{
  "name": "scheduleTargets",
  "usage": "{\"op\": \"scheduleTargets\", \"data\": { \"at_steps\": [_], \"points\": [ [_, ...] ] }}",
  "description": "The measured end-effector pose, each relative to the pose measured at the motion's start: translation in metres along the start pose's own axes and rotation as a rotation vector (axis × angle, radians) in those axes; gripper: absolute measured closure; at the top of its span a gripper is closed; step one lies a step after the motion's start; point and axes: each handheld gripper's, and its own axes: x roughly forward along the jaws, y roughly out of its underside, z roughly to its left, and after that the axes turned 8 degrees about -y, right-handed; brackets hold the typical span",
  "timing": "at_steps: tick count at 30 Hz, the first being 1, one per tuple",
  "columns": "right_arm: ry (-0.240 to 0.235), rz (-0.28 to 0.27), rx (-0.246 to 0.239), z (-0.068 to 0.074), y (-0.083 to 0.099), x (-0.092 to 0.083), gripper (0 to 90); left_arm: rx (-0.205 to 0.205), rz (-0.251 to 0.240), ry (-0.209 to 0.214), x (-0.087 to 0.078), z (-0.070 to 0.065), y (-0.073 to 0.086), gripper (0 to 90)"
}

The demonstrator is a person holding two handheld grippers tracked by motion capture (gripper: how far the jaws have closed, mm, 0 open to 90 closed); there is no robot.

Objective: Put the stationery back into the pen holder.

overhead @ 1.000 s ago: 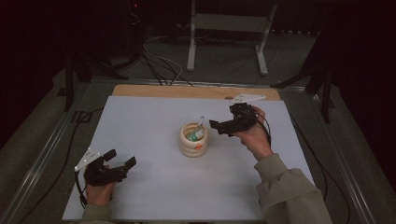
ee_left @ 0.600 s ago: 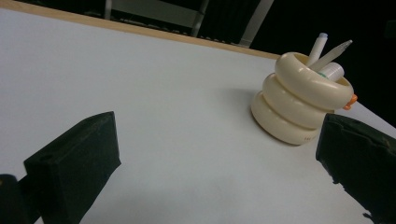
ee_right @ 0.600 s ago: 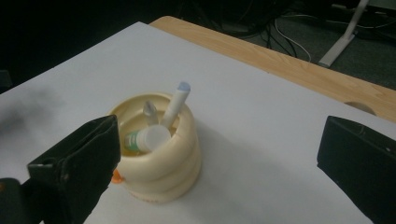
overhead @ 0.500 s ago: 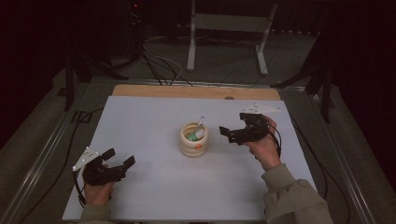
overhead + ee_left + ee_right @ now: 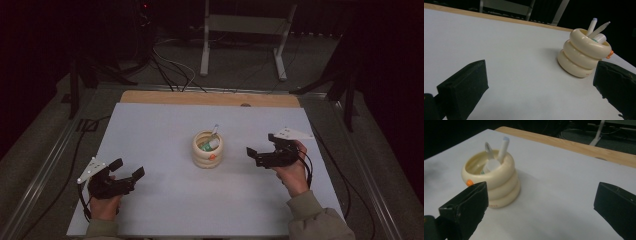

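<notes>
A cream ringed cup [image 5: 208, 149] stands upright near the middle of the tabletop [image 5: 165, 125], pens and a small tube propped inside it so they stay put. The right gripper [image 5: 257, 156] sits just beside it, fingers apart and empty (nothing left to hold, I judge); the left gripper [image 5: 127, 172] rests open near the front left corner.

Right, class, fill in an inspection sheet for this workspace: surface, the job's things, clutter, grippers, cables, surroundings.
Surface: white table top, wooden strip along its far edge.
Job's things: cream ringed holder upright near the middle, with pens and a small capped tube standing in it.
Clutter: nothing seen.
Grippers: left hand-held gripper open, low at the near left; right hand-held gripper open, beside the holder, apart from it.
Cables: one trails from each gripper; more on the floor beyond.
Surroundings: dark room, metal stand behind.
</notes>
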Motion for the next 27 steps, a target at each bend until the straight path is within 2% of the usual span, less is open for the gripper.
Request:
{"op": "scheduleTargets", "data": {
  "at_steps": [6,12,17,23,27],
  "points": [
    [0.042,0.033,-0.026,0.000,0.017,-0.009,0.0,0.022,-0.006,-0.011,-0.002,-0.002,-0.002,0.1],
    [0.075,0.036,-0.043,0.002,0.028,-0.017,0.0,0.052,-0.007,-0.016,-0.003,-0.005,-0.004,0.1],
    [0.100,-0.003,-0.039,0.003,0.037,-0.031,0.0,0.083,-0.010,-0.020,-0.005,-0.009,-0.006,0.1],
    [0.118,-0.013,-0.033,0.002,0.047,-0.039,0.0,0.105,-0.011,-0.025,-0.005,-0.011,-0.007,0.1],
    [0.120,-0.059,-0.040,0.001,0.061,-0.047,0.0,0.126,-0.014,-0.032,-0.005,-0.013,-0.007,0.1]
  ]
}}
